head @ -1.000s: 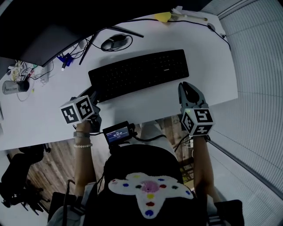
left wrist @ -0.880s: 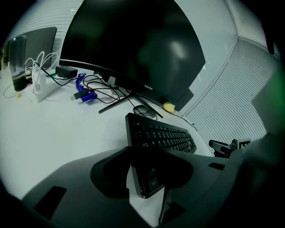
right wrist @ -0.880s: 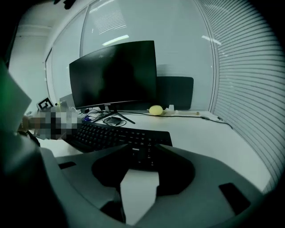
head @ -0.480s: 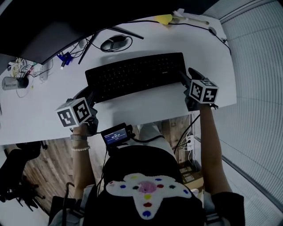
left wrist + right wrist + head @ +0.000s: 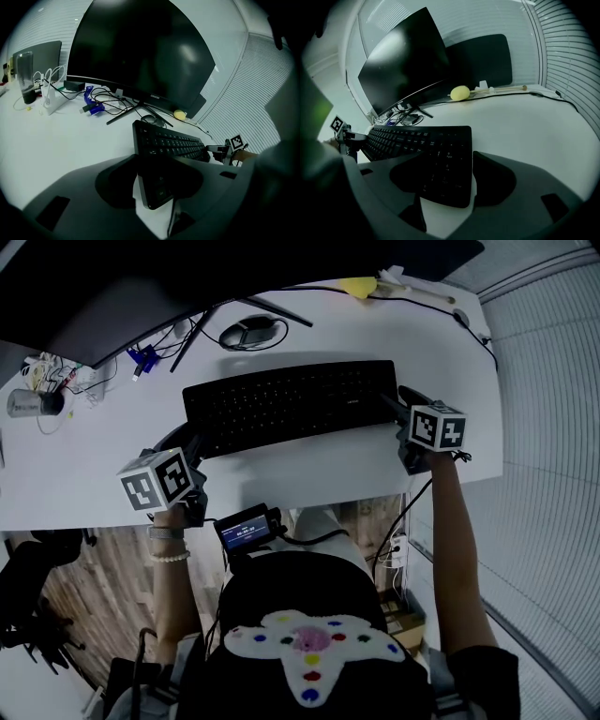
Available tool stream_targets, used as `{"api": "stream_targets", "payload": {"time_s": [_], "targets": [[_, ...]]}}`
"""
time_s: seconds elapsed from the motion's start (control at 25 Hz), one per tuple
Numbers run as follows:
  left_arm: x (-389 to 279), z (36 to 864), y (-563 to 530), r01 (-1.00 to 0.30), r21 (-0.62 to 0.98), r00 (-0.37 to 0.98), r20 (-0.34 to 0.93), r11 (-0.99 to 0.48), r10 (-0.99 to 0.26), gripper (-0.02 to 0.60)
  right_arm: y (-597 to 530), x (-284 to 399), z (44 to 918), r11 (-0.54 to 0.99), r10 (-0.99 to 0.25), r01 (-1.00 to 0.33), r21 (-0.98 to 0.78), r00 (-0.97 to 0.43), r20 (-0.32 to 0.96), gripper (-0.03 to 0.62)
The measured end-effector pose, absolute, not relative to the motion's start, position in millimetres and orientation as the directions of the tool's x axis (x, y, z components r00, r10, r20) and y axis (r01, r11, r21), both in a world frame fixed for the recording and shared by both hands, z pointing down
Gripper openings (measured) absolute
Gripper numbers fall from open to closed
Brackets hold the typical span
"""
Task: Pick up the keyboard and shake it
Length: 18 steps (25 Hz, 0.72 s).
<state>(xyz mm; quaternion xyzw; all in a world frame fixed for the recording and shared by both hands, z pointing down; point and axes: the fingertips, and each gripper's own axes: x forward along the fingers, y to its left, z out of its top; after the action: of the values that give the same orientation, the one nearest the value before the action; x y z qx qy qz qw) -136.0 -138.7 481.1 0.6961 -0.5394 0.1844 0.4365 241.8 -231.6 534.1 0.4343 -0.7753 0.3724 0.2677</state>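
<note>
The keyboard [image 5: 291, 404] lies flat on the table [image 5: 309, 474]. Its long axis runs from 9 to 3 o'clock, and its front edge faces you at 6. Your left claw [image 5: 190, 439] appears to pinch the corner at the 9 o'clock end. Your right claw [image 5: 398, 401], whose jaws have just been opening, stands spread around the 3 o'clock end, with its pads not yet pressing. Closing it looks like the step before the lift.
</note>
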Motion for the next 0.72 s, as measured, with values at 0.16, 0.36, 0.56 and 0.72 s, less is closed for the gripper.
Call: {"api": "stream_targets", "payload": {"time_s": [0.16,0.36,0.56,0.72], "targets": [[-136.0,480.5,-138.6,-0.915,0.403,0.342,0.730,-0.032,-0.592,0.173,-230.3,242.2,541.9,0.333,-0.435,-0.874,-0.355,-0.476,0.764,0.278],[-136.9,482.8,-138.0,-0.916,0.399,0.336,0.734,-0.025,-0.590,0.173,-230.2,241.9,545.7,0.294,-0.401,-0.855,-0.427,-0.516,0.756,0.278],[-138.4,489.0,-136.7,-0.919,0.393,0.329,0.745,-0.017,-0.581,0.175,-230.6,241.3,548.6,0.295,-0.395,-0.859,-0.418,-0.508,0.766,0.281],[-139.5,496.6,-135.5,-0.917,0.399,0.332,0.749,-0.010,-0.574,0.175,-229.2,241.6,548.2,0.286,-0.407,-0.870,-0.401,-0.489,0.772,0.279]]}}
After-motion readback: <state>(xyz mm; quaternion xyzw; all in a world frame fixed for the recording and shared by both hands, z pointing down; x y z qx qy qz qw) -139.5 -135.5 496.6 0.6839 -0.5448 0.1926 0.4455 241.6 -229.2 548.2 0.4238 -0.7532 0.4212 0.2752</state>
